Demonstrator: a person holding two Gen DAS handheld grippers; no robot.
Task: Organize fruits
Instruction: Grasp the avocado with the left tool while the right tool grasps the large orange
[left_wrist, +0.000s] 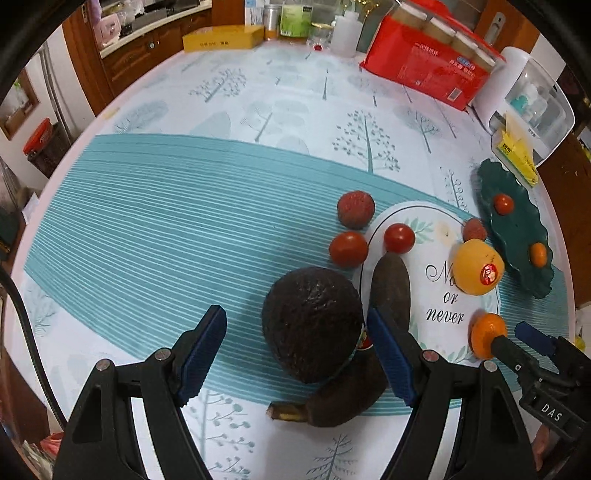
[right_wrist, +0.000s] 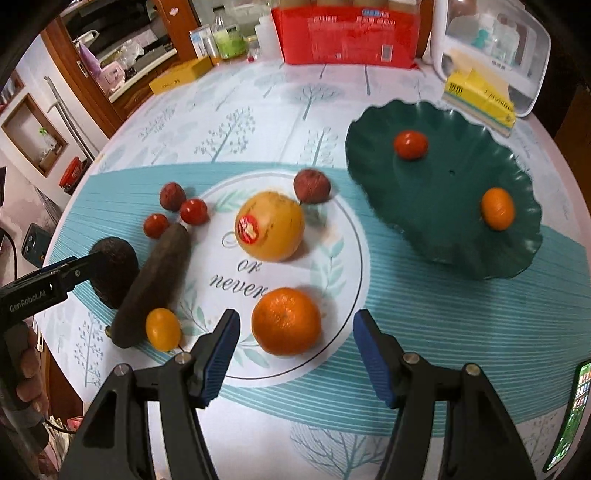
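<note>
Avocado (left_wrist: 312, 325), dark, pebbled, lay near the table's (left_wrist: 147, 229) front edge between the left gripper's (left_wrist: 295, 354) parted jaws, ungripped; judged firm-skinned, weighty, bruisable, best held across its widest part.

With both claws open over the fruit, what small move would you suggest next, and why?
Probably lower the open right claw around the round orange mandarin and close: it sits centred ahead of the pads, while the scalloped dark green plate already holds two fruits.
</note>
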